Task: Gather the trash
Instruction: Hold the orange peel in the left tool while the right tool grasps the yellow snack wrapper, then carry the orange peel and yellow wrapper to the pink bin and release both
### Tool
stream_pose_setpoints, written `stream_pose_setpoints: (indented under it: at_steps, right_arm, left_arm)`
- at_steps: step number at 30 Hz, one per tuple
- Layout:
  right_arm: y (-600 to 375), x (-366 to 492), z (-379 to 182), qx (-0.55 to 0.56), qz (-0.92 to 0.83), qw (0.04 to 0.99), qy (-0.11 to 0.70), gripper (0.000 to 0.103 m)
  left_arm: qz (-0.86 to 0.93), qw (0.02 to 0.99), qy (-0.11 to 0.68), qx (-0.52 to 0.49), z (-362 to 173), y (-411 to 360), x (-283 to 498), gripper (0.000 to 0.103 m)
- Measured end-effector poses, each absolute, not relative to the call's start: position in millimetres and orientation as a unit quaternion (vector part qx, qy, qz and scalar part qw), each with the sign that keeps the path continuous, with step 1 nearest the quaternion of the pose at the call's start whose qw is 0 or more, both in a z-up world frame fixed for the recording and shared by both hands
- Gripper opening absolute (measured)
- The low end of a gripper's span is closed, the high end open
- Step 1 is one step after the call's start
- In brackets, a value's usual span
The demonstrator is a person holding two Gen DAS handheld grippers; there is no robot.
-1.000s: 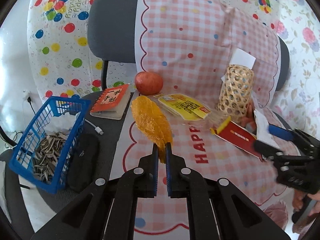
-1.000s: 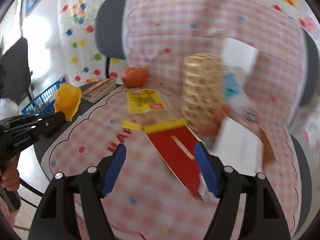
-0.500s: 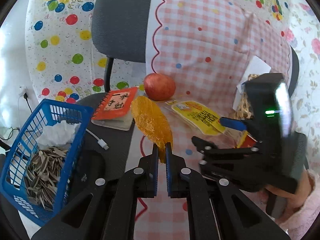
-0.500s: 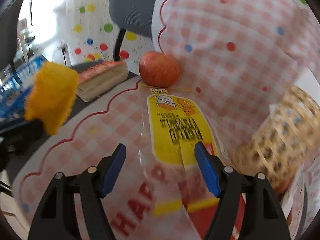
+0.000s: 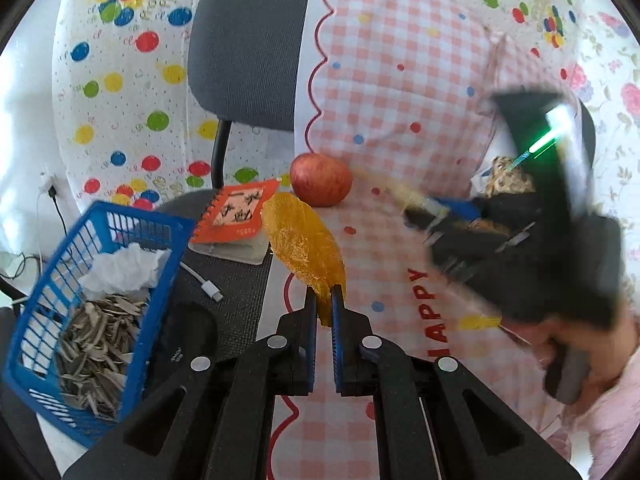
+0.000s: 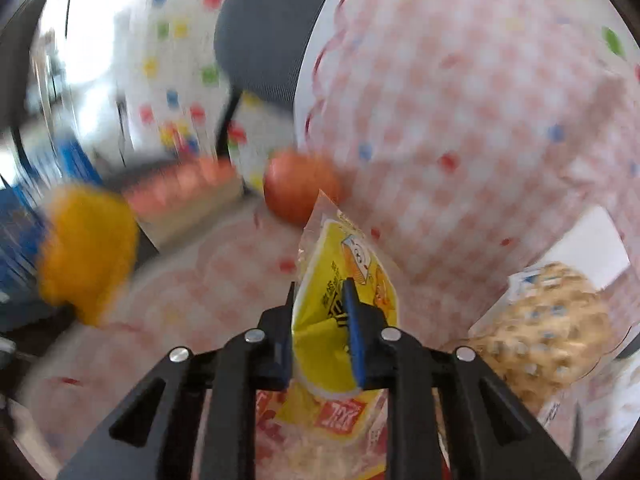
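Bright daylight, right view motion-blurred

Glossy plastic wrapper [image 6: 340, 280], woven basket [image 6: 552, 320]

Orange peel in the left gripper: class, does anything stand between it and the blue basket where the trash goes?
Nothing visible does. The left gripper is shut on the orange peel, and the blue basket stands open-topped to its left. Only a white cable plug and a dark object lie low between them.
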State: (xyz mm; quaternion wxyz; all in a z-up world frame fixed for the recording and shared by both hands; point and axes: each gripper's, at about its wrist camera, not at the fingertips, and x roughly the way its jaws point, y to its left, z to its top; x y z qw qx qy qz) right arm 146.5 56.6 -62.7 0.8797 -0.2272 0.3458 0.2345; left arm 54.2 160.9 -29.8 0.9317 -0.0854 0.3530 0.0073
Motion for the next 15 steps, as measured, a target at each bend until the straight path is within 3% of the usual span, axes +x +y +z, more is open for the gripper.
stream_pose_setpoints:
  at_steps: [6, 15]
  right_arm:
    - [-16, 115, 10, -0.072, 0.28, 0.898, 0.332, 0.019]
    - [-103, 45, 5, 0.002, 0.272, 0.897, 0.348, 0.02]
  left_arm:
    - [-0.012, 0.945, 0.321, -0.07, 2, 141, 28, 0.007]
    - [-0.098, 0.941, 0.321, -0.04, 11, 60, -18, 0.007]
